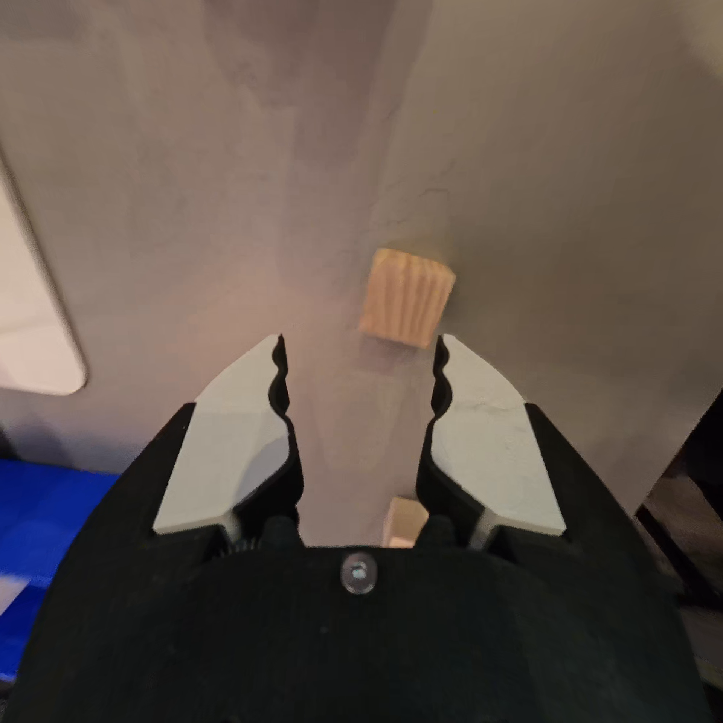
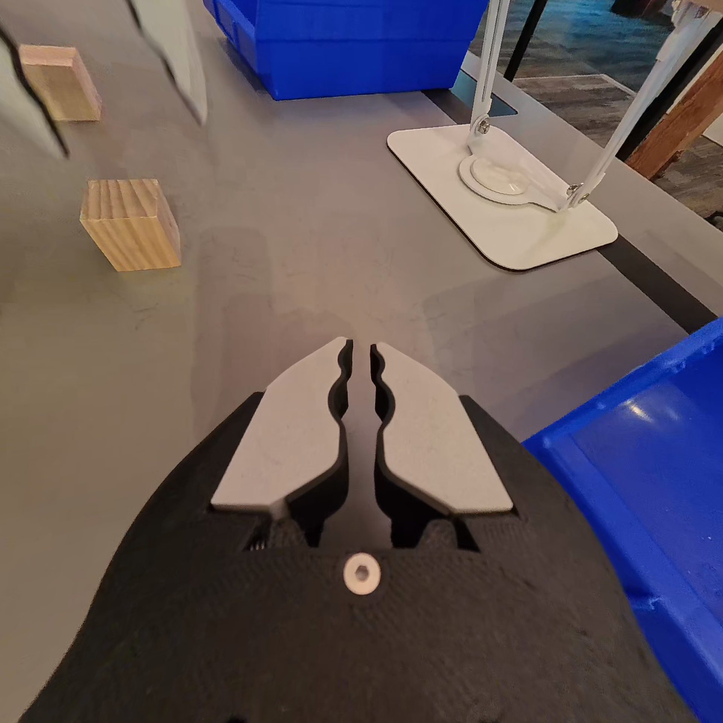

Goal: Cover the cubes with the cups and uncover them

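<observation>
The left claw (image 1: 360,340) hangs over the grey bench (image 1: 195,195) with its jaws spread wide and nothing between them. One wooden cube (image 1: 407,299) lies just beyond its tips, a little toward its right finger; a second wooden cube (image 1: 405,522) sits under the claw, seen only in part between the finger roots. Both stand bare. No cup shows in either view, so where the cups wait cannot be told.

The right claw (image 2: 362,344) has its jaws nearly pressed together, with only a narrow slit between them, and it grips nothing. From it, the nearer cube (image 2: 131,225) lies ahead and off to its left, well apart; the farther cube (image 2: 58,84) sits beyond that one, with the left claw's blurred fingers framing it. So the left claw is much the nearer to both cubes.

Measured from the nearer cube, the open bench runs clear toward the right claw. A white lamp base (image 2: 508,203) stands well off to the cube's right, near the bench edge. One blue bin (image 2: 352,47) sits behind the cubes and another blue bin (image 2: 645,469) is close by the right claw's right side, which I judge limits any swing that way.
</observation>
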A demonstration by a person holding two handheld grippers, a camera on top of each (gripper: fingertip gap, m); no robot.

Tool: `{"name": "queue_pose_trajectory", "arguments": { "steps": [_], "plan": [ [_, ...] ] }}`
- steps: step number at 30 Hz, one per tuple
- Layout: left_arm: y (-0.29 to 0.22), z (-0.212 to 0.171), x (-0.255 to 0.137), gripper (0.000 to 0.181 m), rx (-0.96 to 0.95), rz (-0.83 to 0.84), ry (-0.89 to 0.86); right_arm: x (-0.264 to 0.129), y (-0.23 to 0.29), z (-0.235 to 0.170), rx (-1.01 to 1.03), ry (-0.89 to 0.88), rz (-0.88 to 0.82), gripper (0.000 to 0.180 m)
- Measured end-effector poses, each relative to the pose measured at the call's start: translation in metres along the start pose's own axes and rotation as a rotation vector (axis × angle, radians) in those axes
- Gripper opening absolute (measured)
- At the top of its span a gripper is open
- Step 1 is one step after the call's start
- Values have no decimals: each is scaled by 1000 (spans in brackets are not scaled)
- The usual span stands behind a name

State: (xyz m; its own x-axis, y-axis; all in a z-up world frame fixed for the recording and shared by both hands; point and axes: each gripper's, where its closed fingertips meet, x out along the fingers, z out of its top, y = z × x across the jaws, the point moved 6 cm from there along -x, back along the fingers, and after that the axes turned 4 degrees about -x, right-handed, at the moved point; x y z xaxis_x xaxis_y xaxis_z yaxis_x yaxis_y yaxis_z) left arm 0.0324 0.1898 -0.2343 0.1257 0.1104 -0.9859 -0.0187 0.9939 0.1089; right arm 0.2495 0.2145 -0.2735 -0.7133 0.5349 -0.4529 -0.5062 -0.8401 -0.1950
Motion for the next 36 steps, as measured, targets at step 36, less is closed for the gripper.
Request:
{"name": "queue_pose_trajectory", "arguments": {
  "steps": [36],
  "plan": [
    [210,-231,38,50,-1071,-74,92,-5,2,-3,-6,1,27,8]
  ]
}}
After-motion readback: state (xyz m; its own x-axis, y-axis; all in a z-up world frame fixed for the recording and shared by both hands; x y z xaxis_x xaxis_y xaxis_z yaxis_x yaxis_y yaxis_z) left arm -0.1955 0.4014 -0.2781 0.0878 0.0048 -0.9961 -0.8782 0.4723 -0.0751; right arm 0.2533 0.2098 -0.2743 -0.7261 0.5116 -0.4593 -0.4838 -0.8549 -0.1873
